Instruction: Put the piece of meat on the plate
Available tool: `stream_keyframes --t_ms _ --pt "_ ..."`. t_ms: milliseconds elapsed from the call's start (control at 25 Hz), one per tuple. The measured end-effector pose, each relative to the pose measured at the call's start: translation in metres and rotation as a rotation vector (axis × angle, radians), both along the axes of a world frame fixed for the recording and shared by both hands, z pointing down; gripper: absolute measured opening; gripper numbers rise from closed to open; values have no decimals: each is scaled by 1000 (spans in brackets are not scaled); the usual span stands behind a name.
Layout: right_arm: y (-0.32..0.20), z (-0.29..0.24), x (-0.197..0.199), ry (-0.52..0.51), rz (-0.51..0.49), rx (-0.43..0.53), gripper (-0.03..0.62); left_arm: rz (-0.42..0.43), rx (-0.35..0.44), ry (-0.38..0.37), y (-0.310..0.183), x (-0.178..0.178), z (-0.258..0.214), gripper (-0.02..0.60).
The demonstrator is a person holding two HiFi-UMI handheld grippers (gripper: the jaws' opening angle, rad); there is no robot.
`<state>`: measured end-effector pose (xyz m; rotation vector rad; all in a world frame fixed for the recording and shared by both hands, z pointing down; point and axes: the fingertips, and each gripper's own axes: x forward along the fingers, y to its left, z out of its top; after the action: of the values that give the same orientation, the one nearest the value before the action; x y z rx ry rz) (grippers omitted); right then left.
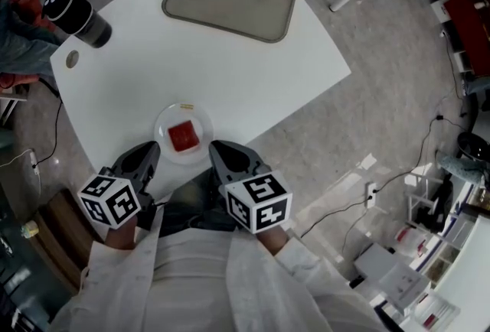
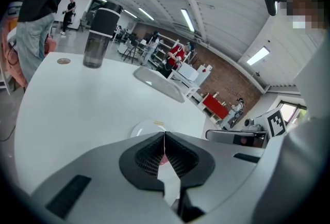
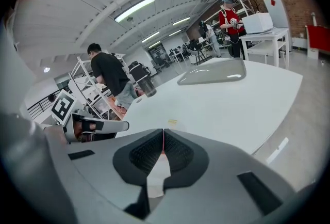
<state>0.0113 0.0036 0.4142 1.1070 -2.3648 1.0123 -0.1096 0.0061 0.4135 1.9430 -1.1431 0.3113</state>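
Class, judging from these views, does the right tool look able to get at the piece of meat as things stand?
Probably yes: the right tool sits beside the plate, with nothing between it and the piece of meat. Its jaws are together, so they must open first.

Bright overhead strip lighting, fisheye edge distortion, sharp focus

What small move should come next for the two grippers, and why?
Probably none beyond drawing both back: the piece of meat already lies on the plate, and the left gripper and right gripper are both shut and empty at the near edge of the table.
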Motion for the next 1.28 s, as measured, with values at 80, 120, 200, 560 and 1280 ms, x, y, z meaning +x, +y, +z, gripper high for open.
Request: stream_keyframes --t_ms 80,120,200,560,1280 --pt "1 7 0 9 12 -14 17 -6 -12 -5 -1 -5 6 11" --pt "1 11 0 13 18 -22 17 -6 -17 -6 -2 -7 9 11" --pt "1 18 0 19 27 -38 17 -3 -25 -9 -3 -11 16 11" --pt "2 37 -5 34 29 -87 17 -15 -91 -76 -3 -28 43 11" --pt "11 80 -5 74 94 -212 107 -27 -198 -26 1 -26 76 85"
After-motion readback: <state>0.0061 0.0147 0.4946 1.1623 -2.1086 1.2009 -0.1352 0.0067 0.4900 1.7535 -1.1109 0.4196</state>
